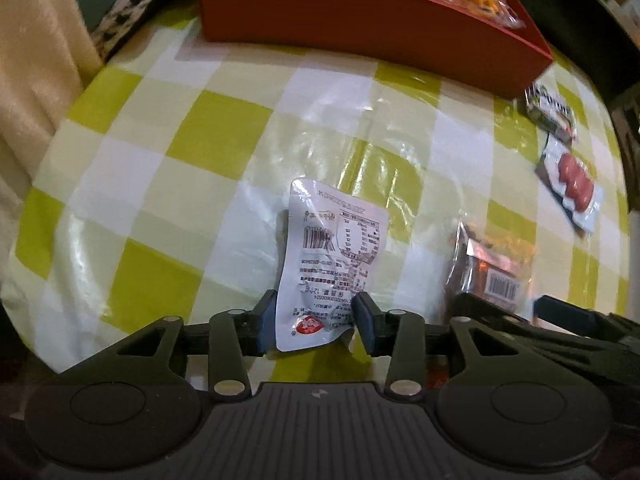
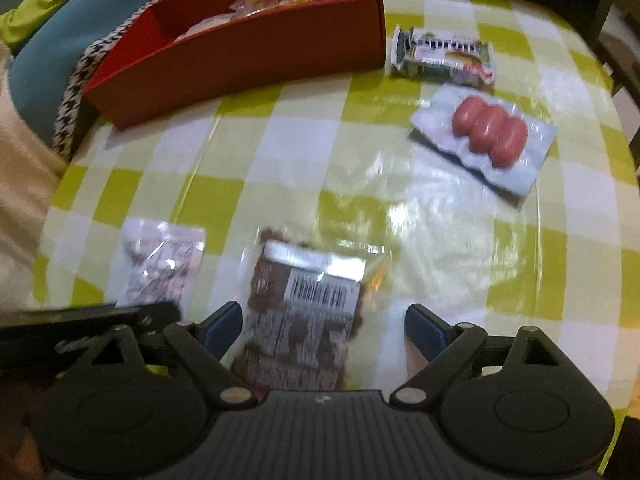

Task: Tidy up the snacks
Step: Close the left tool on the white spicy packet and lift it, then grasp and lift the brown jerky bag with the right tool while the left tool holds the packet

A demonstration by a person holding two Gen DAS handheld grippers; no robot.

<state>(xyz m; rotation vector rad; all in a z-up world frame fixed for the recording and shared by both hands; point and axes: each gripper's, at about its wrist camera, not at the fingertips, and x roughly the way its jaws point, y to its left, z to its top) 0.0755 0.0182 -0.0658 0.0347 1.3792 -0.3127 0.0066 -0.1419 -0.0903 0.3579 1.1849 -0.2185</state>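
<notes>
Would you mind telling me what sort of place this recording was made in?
Most likely a home dining or living area. A table under a green-and-white checked tablecloth holds small snack packets and a red organizer box, and soft furnishings sit beside it: a teal cushion and a houndstooth fabric.
</notes>
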